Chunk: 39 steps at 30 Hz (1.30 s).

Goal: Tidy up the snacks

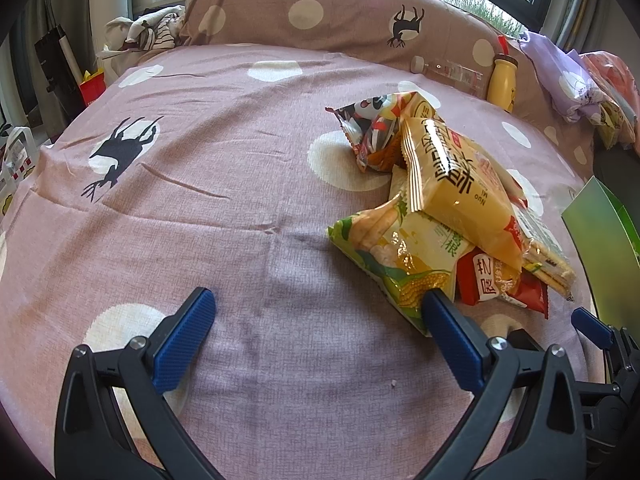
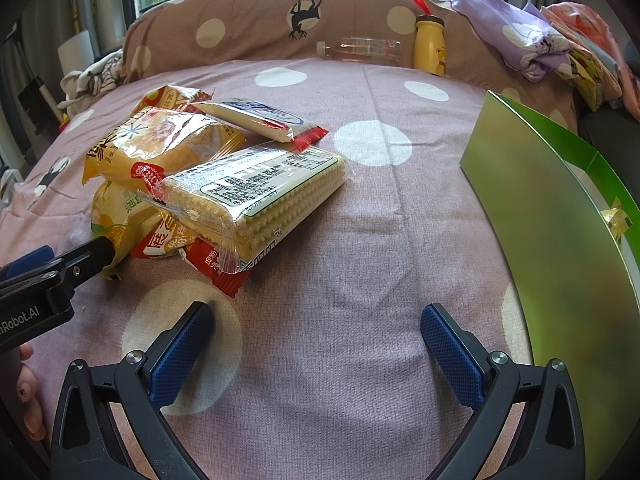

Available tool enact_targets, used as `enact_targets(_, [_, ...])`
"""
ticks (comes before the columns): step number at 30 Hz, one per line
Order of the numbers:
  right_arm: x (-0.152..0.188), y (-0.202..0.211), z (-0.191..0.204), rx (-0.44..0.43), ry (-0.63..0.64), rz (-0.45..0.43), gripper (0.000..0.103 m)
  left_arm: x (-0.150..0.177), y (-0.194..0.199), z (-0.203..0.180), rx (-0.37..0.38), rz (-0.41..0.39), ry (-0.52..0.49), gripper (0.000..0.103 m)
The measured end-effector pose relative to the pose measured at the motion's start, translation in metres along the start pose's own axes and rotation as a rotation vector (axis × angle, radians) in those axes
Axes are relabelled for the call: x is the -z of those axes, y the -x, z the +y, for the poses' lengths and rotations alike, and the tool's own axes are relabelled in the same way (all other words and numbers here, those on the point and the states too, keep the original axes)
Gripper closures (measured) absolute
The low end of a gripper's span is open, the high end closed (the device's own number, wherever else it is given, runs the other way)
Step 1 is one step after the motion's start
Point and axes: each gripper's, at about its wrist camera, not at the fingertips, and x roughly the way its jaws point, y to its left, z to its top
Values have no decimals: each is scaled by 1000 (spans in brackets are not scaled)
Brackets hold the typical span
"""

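A pile of snack packets lies on the pink spotted bedsheet (image 1: pixel 224 208). In the left wrist view a yellow packet (image 1: pixel 460 184) lies on top of a green-yellow corn snack bag (image 1: pixel 404 256), a red packet (image 1: pixel 496 280) and a clear cracker pack (image 1: pixel 548 256); a panda-print bag (image 1: pixel 372 128) lies behind. My left gripper (image 1: pixel 318 312) is open, its right fingertip (image 1: pixel 436 300) touching the corn bag's near corner. In the right wrist view the cracker pack (image 2: pixel 264 196) tops the pile. My right gripper (image 2: pixel 316 316) is open and empty, just right of the pile. A green box (image 2: pixel 552 216) stands at the right.
A clear bottle (image 2: pixel 360 50) and a yellow bottle (image 2: pixel 430 44) rest against the spotted pillow (image 2: pixel 248 20) at the back. Folded purple and orange bedding (image 2: pixel 560 44) is heaped at the back right. Clothes (image 1: pixel 148 32) lie at the back left. My left gripper also shows in the right wrist view (image 2: pixel 60 272).
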Motion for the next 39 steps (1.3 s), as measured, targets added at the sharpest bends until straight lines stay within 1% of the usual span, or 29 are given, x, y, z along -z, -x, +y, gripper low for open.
enact_targets(6, [0, 0, 0, 0, 0, 0, 0, 0, 1, -1, 0, 2, 3, 0])
enact_targets(12, [0, 0, 0, 0, 0, 0, 0, 1, 9, 2, -1, 21, 31, 0])
enact_targets(14, [0, 0, 0, 0, 0, 0, 0, -1, 13, 3, 18, 28, 44, 0])
enact_targets(18, [0, 0, 0, 0, 0, 1, 0, -6, 26, 5, 65, 9, 74, 0])
enact_targets(22, [-5, -3, 2, 7, 10, 20, 0, -11, 40, -4, 71, -26, 37, 0])
enact_targets(24, [-7, -1, -1, -5, -7, 58, 0, -13, 45, -7, 83, -40, 28, 0])
enact_targets(26, [-9, 8, -5, -46, -48, 94, 0, -14, 50, -9, 98, -45, 22, 0])
enact_targets(27, [-10, 15, -8, -88, -65, 91, 0, -14, 52, -9, 102, -46, 21, 0])
enact_targets(28, [-13, 25, -11, -126, -80, 81, 0, -15, 54, -10, 106, -51, 21, 0])
enact_targets(29, [-17, 35, -14, -146, -96, 68, 0, -16, 57, -9, 112, -57, 22, 1])
enact_targets(31, [-28, 54, -22, -162, -123, 46, 0, -18, 61, -9, 128, -65, 26, 1])
enact_targets(33, [-41, 69, -31, -203, -154, 27, 0, -20, 64, -10, 153, -68, 22, 1])
enact_targets(36, [-57, 75, -46, -268, -219, 17, 0, -19, 62, -15, 189, -59, 18, 2])
enact_targets(39, [-63, 64, -52, -342, -262, 40, 1, -18, 57, -23, 236, -26, 9, 5])
